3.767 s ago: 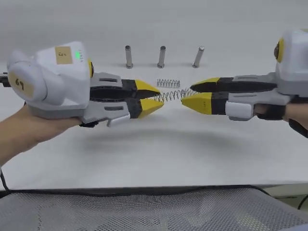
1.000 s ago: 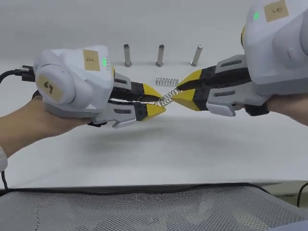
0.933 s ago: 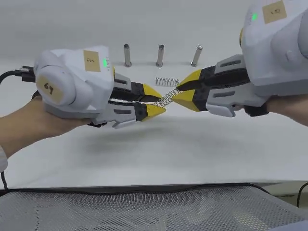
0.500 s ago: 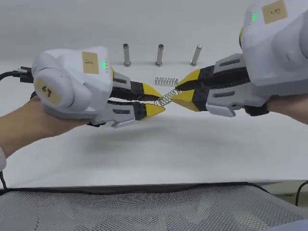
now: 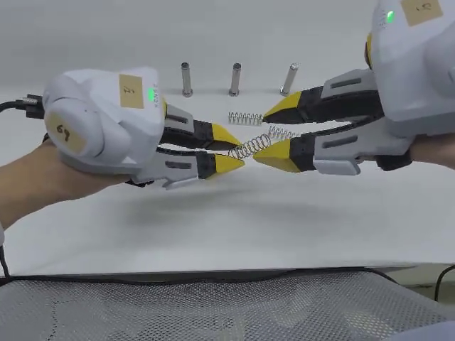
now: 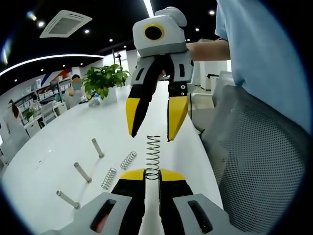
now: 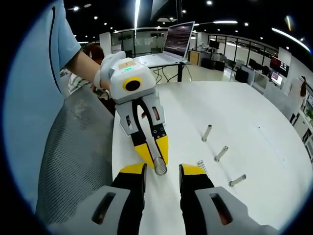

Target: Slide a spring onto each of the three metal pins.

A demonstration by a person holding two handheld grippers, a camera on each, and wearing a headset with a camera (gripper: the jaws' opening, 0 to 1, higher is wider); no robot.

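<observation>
Left gripper (image 5: 238, 154) pinching spring (image 5: 252, 147); right gripper (image 5: 261, 136) gaping wide around its other end. Pins (image 5: 235, 78) standing bare beyond fingertips: all three waiting.

Bright, even light from ceiling strips (image 6: 147, 7) at twelve o'clock; the white surface (image 5: 234, 234) nearly washes out, carrying one soft shadow. Gripper views bend strongly toward their edges.

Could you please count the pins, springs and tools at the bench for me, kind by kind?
Metal pins: 3
Springs: 3, counting the held spring in the left tool
Tools: 2, the left tool and the right tool
Total: 8
</observation>
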